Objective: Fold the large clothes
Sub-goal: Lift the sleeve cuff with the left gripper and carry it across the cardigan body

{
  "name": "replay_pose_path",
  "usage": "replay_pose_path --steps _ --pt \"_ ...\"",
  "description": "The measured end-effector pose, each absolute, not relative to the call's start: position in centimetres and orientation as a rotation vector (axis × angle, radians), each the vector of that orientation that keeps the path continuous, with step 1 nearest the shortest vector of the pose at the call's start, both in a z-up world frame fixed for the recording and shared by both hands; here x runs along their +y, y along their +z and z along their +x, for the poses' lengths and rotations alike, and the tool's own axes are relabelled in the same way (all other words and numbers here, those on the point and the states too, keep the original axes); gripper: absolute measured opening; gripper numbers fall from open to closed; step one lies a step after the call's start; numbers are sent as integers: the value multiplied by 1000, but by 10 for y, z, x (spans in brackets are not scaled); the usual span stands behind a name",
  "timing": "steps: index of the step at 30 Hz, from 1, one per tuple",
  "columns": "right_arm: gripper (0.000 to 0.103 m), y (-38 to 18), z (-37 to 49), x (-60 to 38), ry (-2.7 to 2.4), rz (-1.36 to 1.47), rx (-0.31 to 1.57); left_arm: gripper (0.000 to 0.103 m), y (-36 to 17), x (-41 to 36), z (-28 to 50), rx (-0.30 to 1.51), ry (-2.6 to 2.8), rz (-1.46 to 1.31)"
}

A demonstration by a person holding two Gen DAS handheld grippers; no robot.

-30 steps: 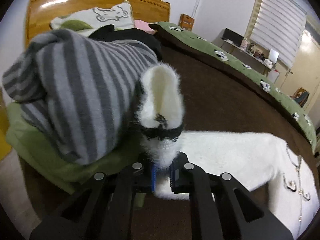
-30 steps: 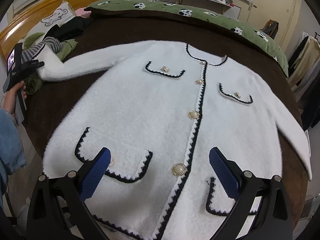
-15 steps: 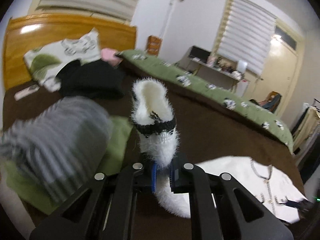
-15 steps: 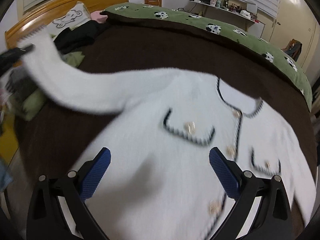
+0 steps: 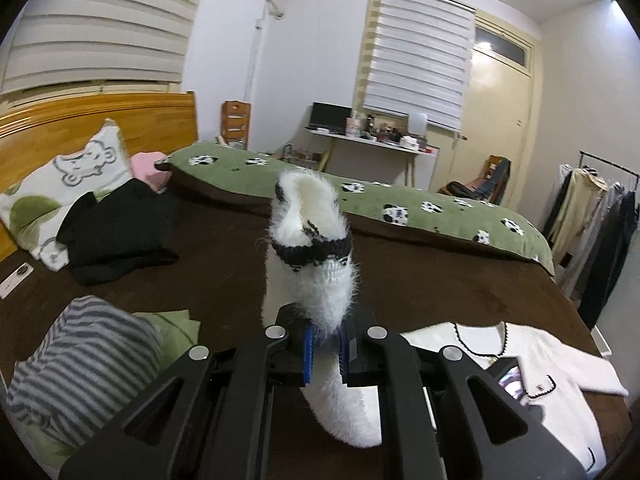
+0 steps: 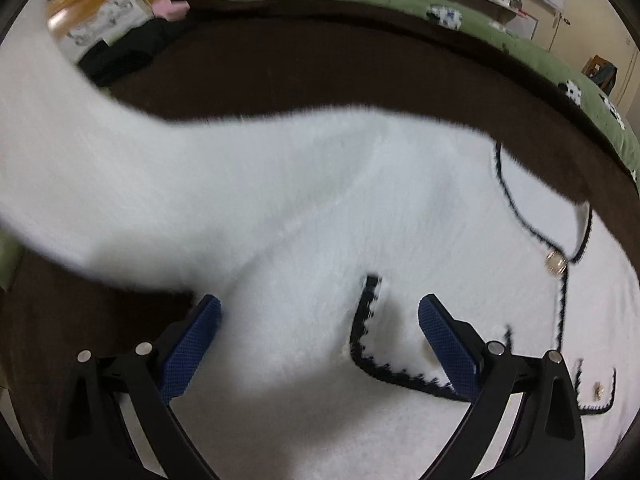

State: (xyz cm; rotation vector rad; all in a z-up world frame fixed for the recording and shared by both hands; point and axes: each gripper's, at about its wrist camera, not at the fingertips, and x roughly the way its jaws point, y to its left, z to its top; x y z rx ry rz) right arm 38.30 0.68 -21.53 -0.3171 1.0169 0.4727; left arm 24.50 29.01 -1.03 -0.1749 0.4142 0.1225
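Left claw [image 5: 325, 346] pinches cardigan sleeve [image 5: 310, 272] beside striped garment [image 5: 80, 368]; right claw [image 6: 320, 344] gapes empty

My left gripper [image 5: 326, 350] has black skeletal linkage arms, silver pivot screws and ribbed blue pads. My right gripper [image 6: 320, 344] matches it: black cut-out arms, silver screws, textured blue pads.

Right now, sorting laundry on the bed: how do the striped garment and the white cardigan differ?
The striped garment is grey-striped and bunched in a heap; the white cardigan is fluffy, black-trimmed and spread flat. The left tool pinches the cardigan's cuff; nothing grips the striped garment. Both lie on the brown bedspread.
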Motion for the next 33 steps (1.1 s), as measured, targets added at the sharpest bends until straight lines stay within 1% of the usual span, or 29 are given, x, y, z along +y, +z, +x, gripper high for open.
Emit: replay_pose_path --steps 2,3,13,17,25,33 --pt "97 -230 382 6 456 -314 1043 12 -7 286 251 431 106 -169" --pt "97 -232 378 5 451 -307 1023 12 -6 282 255 441 100 -163" --pt "97 -237 374 5 427 -285 996 12 -8 254 284 490 29 -154" --pt "97 -229 374 4 425 -271 1008 12 -4 242 287 492 18 -141" --pt "97 -186 355 -37 419 -134 967 12 9 211 295 489 -17 -106" --pt "97 -128 301 -123 356 -28 863 12 12 156 307 489 -107 -109"
